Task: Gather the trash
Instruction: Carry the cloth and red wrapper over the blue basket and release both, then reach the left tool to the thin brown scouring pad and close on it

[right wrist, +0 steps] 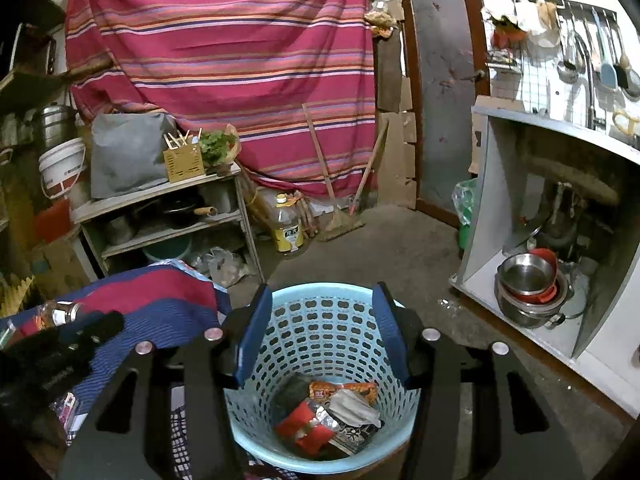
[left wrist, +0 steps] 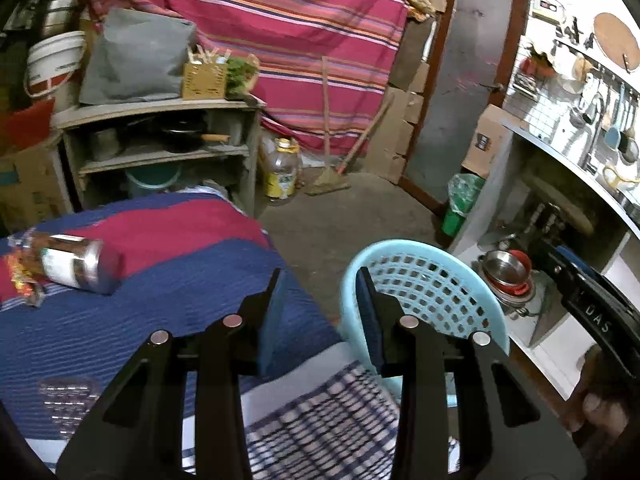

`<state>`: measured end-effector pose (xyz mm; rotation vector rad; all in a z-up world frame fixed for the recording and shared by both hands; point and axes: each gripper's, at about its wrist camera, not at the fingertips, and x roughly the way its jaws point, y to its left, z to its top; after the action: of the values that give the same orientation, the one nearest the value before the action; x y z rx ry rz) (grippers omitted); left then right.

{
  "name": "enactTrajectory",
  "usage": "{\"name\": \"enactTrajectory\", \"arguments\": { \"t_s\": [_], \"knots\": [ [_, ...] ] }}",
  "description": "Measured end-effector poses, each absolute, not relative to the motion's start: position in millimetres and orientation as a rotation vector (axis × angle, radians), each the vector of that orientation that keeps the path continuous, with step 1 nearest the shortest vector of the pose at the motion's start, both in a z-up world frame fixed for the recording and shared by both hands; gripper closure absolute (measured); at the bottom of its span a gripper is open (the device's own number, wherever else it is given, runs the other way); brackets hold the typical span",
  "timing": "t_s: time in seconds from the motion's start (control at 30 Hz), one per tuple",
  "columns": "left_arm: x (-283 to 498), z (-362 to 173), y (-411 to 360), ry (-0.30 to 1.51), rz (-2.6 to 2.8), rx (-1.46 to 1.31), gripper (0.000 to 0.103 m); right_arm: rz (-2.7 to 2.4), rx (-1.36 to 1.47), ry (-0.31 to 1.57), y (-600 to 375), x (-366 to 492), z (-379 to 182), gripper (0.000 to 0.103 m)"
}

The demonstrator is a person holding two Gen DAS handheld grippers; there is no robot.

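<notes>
Dim and cluttered, the room has a blue-and-red striped cloth point(left wrist: 168, 264) spread over the near surface, with a pale blue perforated basket point(right wrist: 328, 360) standing just off its right edge.

Nearest the basket, the right gripper point(right wrist: 324, 332) hangs directly over its mouth, jaws parted about halfway with nothing between them; crumpled wrappers point(right wrist: 328, 416) already lie at the basket's bottom.

The left gripper point(left wrist: 320, 316) hovers over the cloth's edge, just left of the basket's rim. Its jaws stand narrower than the right's, also empty.

Farther left of the basket, on the cloth, a metal-capped bottle point(left wrist: 76, 264) lies on its side beside a crumpled orange snack wrapper point(left wrist: 20, 276). The bottle's long axis runs roughly left to right across the left wrist view, capped end toward the basket. A clear blister tray point(left wrist: 66, 400) lies on the cloth near the left gripper's base.

Judging from this, the left hand is the nearer one for the next pickup: the remaining trash lies ahead and to the left of its jaws, well apart from the basket. Gripping the bottle across its width looks simpler than end-on.
</notes>
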<state>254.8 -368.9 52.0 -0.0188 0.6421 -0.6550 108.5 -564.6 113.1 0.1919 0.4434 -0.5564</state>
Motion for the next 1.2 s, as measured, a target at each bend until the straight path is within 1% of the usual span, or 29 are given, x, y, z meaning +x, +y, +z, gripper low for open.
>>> {"name": "enactTrajectory", "arguments": {
  "t_s": [0.03, 0.1, 0.17, 0.2, 0.27, 0.33, 0.37, 0.43, 0.47, 0.53, 0.63, 0.73, 0.8, 0.93, 1.07, 1.2],
  "knots": [
    [255, 55, -360, 0.636, -0.643, -0.021, 0.068, -0.556, 0.187, 0.441, -562, 109, 115, 0.043],
    [256, 62, -338, 0.622, -0.614, -0.016, 0.068, -0.549, 0.180, 0.432, -554, 111, 119, 0.037],
    [256, 66, -313, 0.608, -0.579, -0.010, 0.067, -0.512, 0.175, 0.427, -541, 118, 122, 0.037],
    [257, 69, -298, 0.602, -0.557, -0.010, 0.065, -0.498, 0.168, 0.429, -535, 121, 122, 0.036],
    [259, 72, -251, 0.591, -0.480, -0.018, 0.057, -0.460, 0.135, 0.438, -514, 133, 122, 0.033],
    [260, 73, -207, 0.576, -0.391, -0.029, 0.040, -0.406, 0.104, 0.442, -489, 145, 123, 0.031],
    [261, 75, -185, 0.565, -0.344, -0.032, 0.037, -0.349, 0.095, 0.439, -471, 153, 122, 0.030],
    [262, 75, -133, 0.544, -0.219, -0.016, 0.022, -0.263, 0.110, 0.449, -446, 165, 118, 0.028],
    [264, 74, -111, 0.539, -0.158, -0.002, 0.021, -0.239, 0.119, 0.457, -437, 169, 117, 0.028],
    [268, 68, -62, 0.546, -0.059, -0.003, 0.020, -0.196, 0.146, 0.465, -415, 177, 113, 0.028],
    [277, 53, 3, 0.577, 0.016, -0.090, 0.020, -0.098, 0.154, 0.475, -368, 193, 111, 0.026],
    [289, 42, 33, 0.623, 0.012, -0.136, 0.020, -0.019, 0.140, 0.506, -326, 210, 101, 0.024],
    [295, 32, 36, 0.658, -0.020, -0.142, 0.020, 0.042, 0.122, 0.556, -290, 229, 88, 0.024],
    [316, 2, 21, 0.744, -0.063, -0.048, 0.020, 0.071, 0.048, 0.601, -242, 251, 73, 0.024],
    [338, -20, 30, 0.834, -0.106, -0.209, 0.020, 0.084, 0.057, 0.609, -228, 260, 70, 0.024],
    [353, -30, 22, 0.857, -0.104, -0.222, 0.020, 0.080, 0.057, 0.614, -228, 264, 69, 0.024]
  ]
}}
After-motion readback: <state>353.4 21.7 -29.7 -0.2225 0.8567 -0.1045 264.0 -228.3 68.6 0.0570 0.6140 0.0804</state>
